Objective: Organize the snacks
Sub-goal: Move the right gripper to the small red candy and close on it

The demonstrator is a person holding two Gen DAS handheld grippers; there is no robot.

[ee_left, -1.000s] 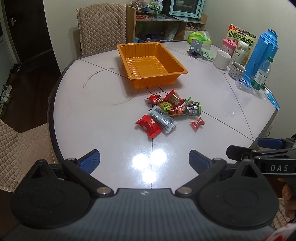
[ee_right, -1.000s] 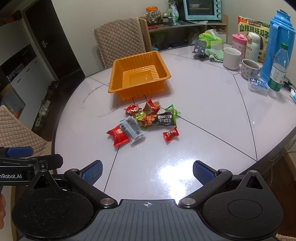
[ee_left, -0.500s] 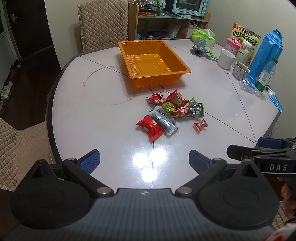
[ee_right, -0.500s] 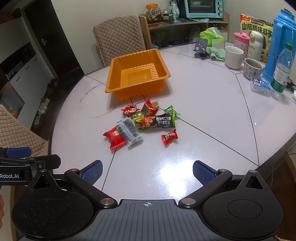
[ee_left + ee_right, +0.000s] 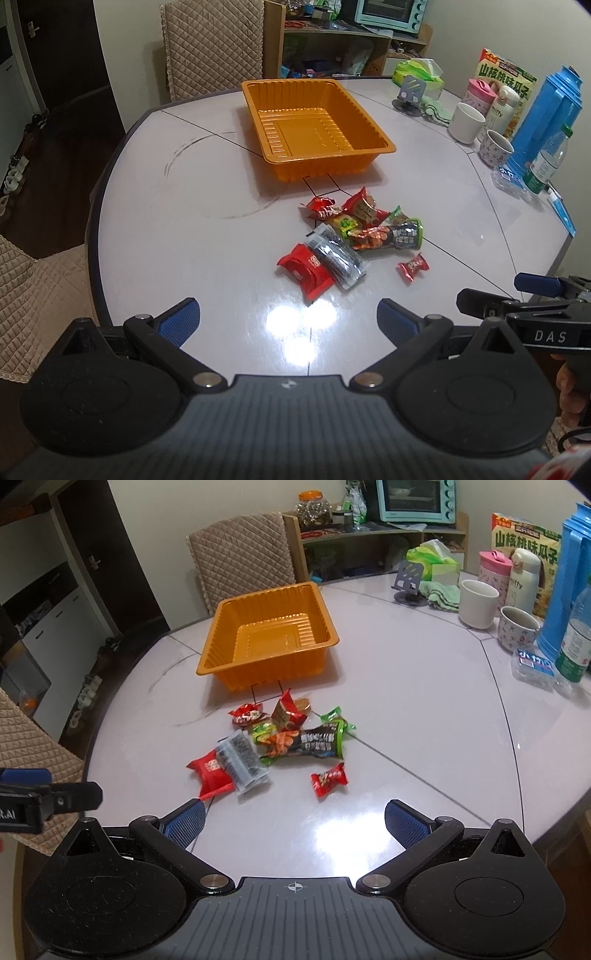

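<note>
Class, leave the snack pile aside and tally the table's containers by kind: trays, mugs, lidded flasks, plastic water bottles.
Trays: 1, the orange tray
Mugs: 2, white mug and patterned mug
Lidded flasks: 3, pink flask, white flask, blue flask
Plastic water bottles: 1, water bottle
Total: 7

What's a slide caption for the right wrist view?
Open right gripper faces scattered snack packets before an empty orange tray.

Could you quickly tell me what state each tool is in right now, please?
Left tool: open, holding nothing, short of the snack pile.
Right tool: open, holding nothing, also short of the snacks.
</note>
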